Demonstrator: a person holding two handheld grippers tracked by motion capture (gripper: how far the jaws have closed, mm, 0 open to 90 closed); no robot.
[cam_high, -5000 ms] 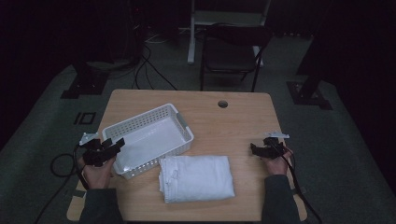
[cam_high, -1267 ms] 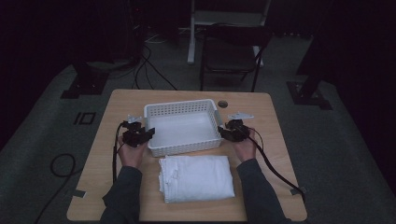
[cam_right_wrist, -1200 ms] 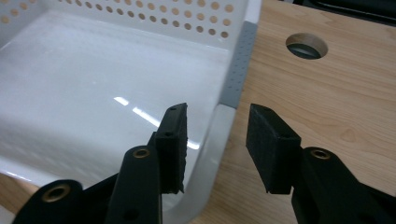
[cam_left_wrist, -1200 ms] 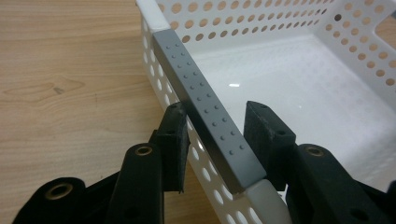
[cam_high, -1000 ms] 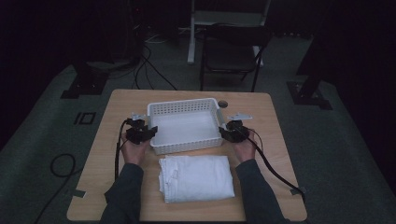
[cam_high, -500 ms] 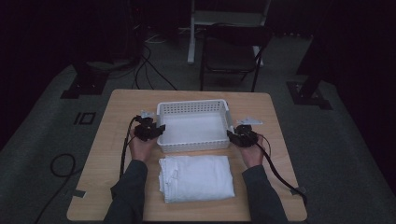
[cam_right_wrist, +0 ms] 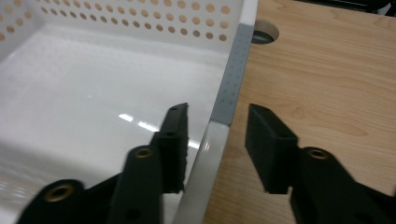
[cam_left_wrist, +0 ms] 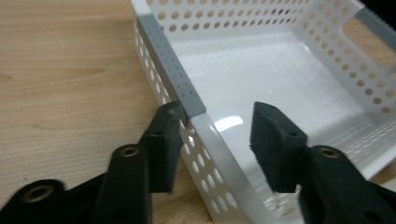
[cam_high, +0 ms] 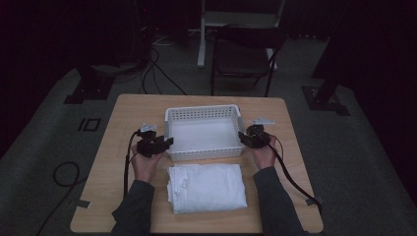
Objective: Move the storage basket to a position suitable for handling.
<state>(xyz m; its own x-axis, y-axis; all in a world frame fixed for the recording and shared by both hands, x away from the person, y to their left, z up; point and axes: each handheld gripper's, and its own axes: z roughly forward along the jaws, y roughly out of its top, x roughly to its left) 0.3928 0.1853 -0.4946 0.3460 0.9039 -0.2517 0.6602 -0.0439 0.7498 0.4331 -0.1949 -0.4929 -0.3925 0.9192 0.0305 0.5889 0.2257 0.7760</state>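
- The white basket [cam_high: 204,132] had been squared up on the bench [cam_high: 123,110], just beyond the folded towel [cam_high: 206,187].
- Its left rim was straddled by the loosened left claw [cam_left_wrist: 217,140], jaws just opened.
- Its right rim sat between the right claw [cam_right_wrist: 217,144] jaws, unpinched though just narrowed; placement was judged complete.

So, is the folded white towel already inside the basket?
No. In the high view the folded white towel lies on the table in front of the white basket, whose inside is bare.
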